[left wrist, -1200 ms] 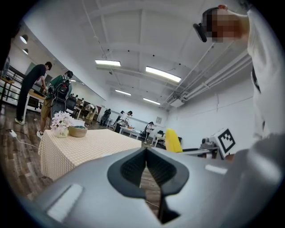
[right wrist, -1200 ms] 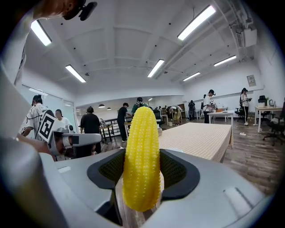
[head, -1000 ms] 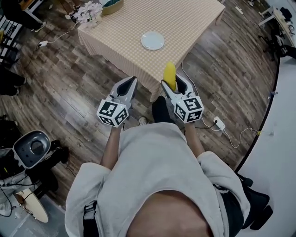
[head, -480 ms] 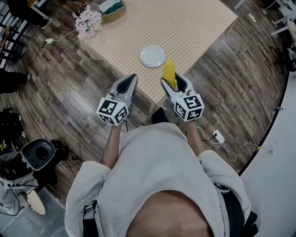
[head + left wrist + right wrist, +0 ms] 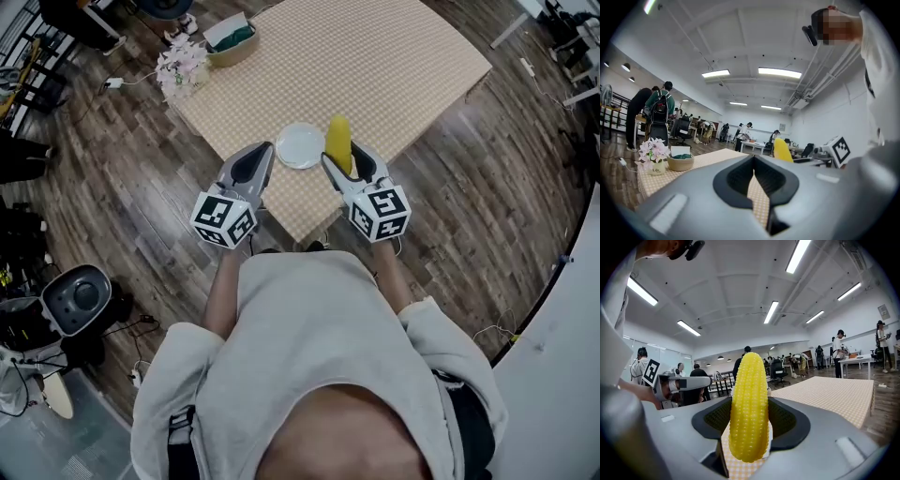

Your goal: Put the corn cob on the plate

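Note:
A yellow corn cob point(image 5: 338, 142) stands upright between the jaws of my right gripper point(image 5: 343, 161), which is shut on it. The right gripper view shows the corn cob point(image 5: 749, 408) filling the gap of the right gripper point(image 5: 749, 420). A white plate point(image 5: 300, 145) lies on the checkered table point(image 5: 375, 66) near its front corner, just left of the cob. My left gripper point(image 5: 264, 152) hovers at the plate's left edge, shut and empty. In the left gripper view, the left gripper point(image 5: 753, 161) has its tips together, and the corn cob point(image 5: 783, 150) shows to the right.
A pot of pink flowers point(image 5: 183, 64) and a tan bowl point(image 5: 231, 39) stand at the table's far left corner. Wooden floor surrounds the table, with a grey round device point(image 5: 80, 295) at the left. Several people point(image 5: 658, 112) stand in the room behind.
The table and plate have come much closer in the head view. Both grippers, which were over the floor, now reach over the table's front corner, the corn still held.

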The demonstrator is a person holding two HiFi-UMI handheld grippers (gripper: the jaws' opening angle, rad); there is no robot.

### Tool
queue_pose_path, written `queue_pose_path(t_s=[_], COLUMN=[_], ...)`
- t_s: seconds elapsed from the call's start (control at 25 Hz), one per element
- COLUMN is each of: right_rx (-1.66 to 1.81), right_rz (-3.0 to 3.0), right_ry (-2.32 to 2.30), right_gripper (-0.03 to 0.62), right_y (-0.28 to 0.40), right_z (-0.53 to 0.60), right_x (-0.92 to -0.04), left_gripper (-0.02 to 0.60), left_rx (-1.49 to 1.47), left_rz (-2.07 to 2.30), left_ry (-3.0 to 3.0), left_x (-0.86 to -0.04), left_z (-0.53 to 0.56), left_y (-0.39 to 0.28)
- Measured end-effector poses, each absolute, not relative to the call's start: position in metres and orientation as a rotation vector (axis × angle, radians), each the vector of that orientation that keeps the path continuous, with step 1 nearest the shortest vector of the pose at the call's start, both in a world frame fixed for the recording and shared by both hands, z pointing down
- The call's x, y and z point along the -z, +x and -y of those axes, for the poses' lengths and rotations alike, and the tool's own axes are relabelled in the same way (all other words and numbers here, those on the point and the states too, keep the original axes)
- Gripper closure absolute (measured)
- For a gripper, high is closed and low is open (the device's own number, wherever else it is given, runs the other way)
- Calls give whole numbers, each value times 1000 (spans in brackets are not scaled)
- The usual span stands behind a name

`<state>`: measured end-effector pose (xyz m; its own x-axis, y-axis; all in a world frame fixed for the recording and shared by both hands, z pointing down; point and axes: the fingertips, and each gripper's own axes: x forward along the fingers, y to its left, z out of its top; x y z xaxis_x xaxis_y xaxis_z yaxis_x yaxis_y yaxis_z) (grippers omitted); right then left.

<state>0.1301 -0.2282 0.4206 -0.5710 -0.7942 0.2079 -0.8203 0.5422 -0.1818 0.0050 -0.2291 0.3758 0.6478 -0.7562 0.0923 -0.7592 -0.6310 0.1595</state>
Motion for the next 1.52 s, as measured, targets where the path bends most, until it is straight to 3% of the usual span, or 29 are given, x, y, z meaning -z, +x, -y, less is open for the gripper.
queue_pose_path(t_s=[1.52], right_rx=[-515], right_rz=[2554], right_ry=[1463], right_gripper=[352], right_y=[95], right_z=[283], right_x=[-460], left_gripper=[574], left_rx=[-44], left_rz=[1142], left_ry=[2637], left_x=[-413], left_z=[300], left_y=[-28])
